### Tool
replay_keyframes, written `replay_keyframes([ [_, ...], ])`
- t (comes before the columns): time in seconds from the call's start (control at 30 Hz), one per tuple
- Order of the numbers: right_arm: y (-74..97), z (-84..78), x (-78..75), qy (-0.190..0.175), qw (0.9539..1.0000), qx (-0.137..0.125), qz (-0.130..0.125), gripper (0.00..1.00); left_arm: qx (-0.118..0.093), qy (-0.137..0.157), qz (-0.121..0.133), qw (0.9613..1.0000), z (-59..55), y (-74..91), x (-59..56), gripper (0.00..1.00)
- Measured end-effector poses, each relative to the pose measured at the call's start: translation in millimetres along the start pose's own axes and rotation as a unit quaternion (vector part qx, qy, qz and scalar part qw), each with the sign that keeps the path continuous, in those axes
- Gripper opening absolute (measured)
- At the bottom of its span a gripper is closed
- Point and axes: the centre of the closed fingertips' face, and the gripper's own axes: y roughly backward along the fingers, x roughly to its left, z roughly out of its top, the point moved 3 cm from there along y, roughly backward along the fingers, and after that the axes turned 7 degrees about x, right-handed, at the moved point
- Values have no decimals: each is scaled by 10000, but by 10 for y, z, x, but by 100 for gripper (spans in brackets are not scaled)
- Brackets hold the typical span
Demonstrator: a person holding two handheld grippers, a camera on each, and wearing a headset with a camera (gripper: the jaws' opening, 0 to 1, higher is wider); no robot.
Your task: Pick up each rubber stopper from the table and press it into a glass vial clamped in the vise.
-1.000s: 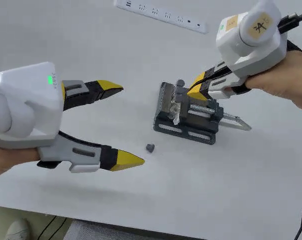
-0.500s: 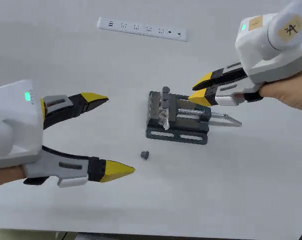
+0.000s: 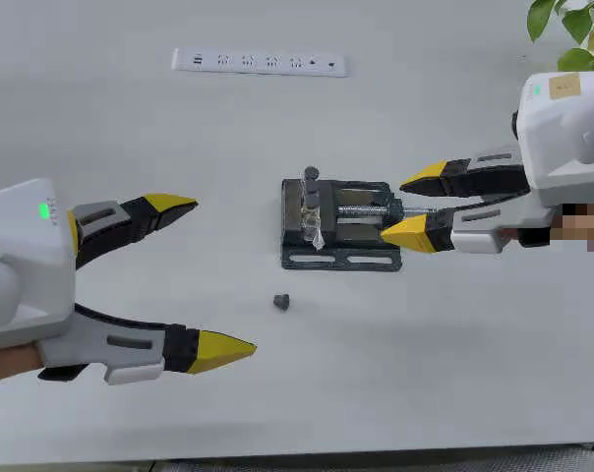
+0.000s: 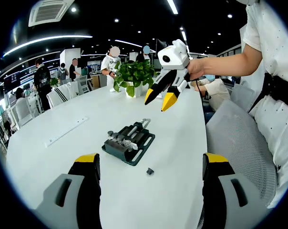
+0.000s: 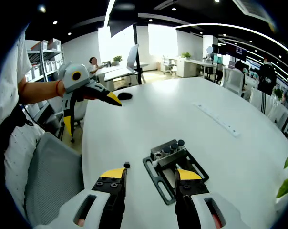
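Note:
A black vise [image 3: 341, 224] stands mid-table with small glass vials [image 3: 312, 214] clamped in its jaws; one carries a dark stopper [image 3: 311, 174]. A loose grey rubber stopper [image 3: 282, 301] lies on the table just in front of the vise, also seen in the left gripper view as the stopper [image 4: 149, 171]. My left gripper [image 3: 204, 275] hovers wide open to the left of it, empty. My right gripper [image 3: 407, 208] is open and empty at the vise's right end, over the screw. From the right gripper view the vise [image 5: 175, 164] sits just ahead of the jaws.
A white power strip [image 3: 260, 62] lies at the table's far side. Plant leaves [image 3: 572, 25] show at the far right corner. The white table [image 3: 454, 374] spreads around the vise. Chairs and people stand beyond the table's edges.
My right gripper has drawn back to the right from the vise's top and its jaws have spread apart. The left gripper stays open and has hardly moved. The head camera has shifted.

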Motion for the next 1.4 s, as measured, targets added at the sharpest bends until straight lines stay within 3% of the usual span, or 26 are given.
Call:
replay_keyframes([
  [0.33, -84, -163, 286, -163, 9988, -433, 173, 55, 190, -28, -64, 9998, -71, -21, -35, 92],
  [0.6, -152, -285, 393, -216, 9958, -848, 258, 65, 285, -18, -121, 9995, -113, -38, -54, 94],
  [0.97, -309, -441, 480, -274, 9944, -1008, 164, 63, 382, 34, -173, 9991, -205, -76, -69, 96],
  [1.1, -482, -554, 483, -288, 9945, -990, 180, 60, 402, 80, -184, 9990, -241, -96, -74, 96],
  [1.4, -701, -572, 495, -271, 9952, -915, 204, 53, 417, 151, -192, 9988, -284, -116, -73, 96],
])
